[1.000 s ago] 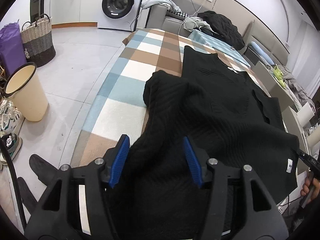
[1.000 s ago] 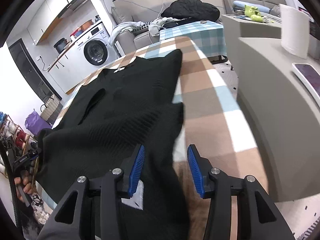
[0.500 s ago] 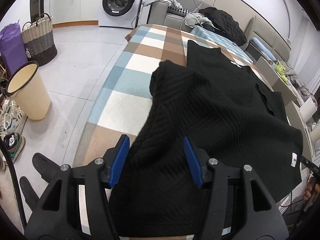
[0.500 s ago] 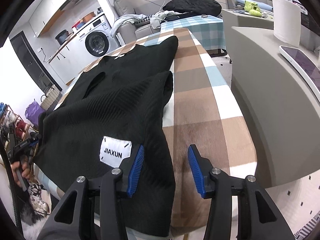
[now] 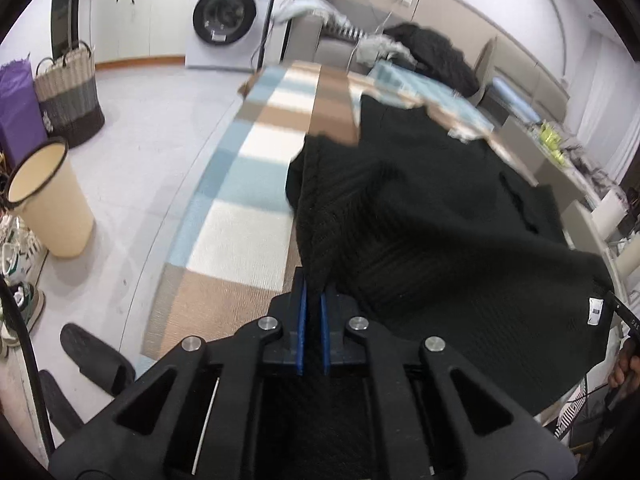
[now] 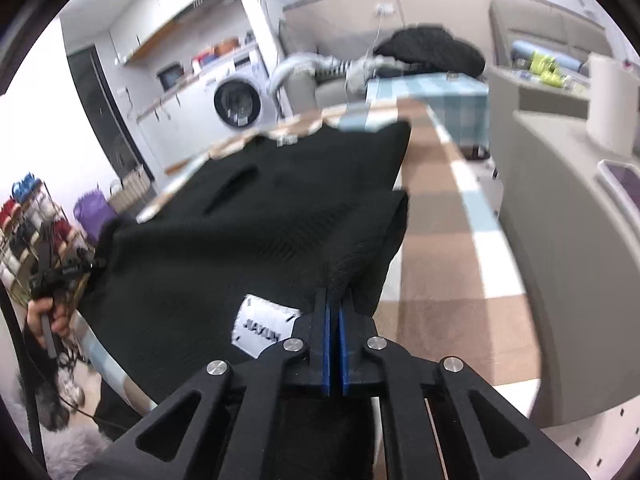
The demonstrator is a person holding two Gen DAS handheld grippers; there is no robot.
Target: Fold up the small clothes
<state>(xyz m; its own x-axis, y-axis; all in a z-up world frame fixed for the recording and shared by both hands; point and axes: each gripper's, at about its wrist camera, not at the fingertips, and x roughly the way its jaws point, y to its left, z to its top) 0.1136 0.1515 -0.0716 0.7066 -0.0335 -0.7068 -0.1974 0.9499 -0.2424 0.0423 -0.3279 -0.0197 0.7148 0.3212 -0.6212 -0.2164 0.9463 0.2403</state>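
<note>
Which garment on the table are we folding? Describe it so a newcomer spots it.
Find the long table with the checked brown, blue and white cloth. The black ribbed knit spread over it is the one; unlike the black heap on the sofa, it carries a white label.

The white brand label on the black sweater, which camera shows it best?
The right wrist view: the white label faces it, large, beside the right gripper. The left wrist view shows only a different small tag at the sweater's corner.
</note>
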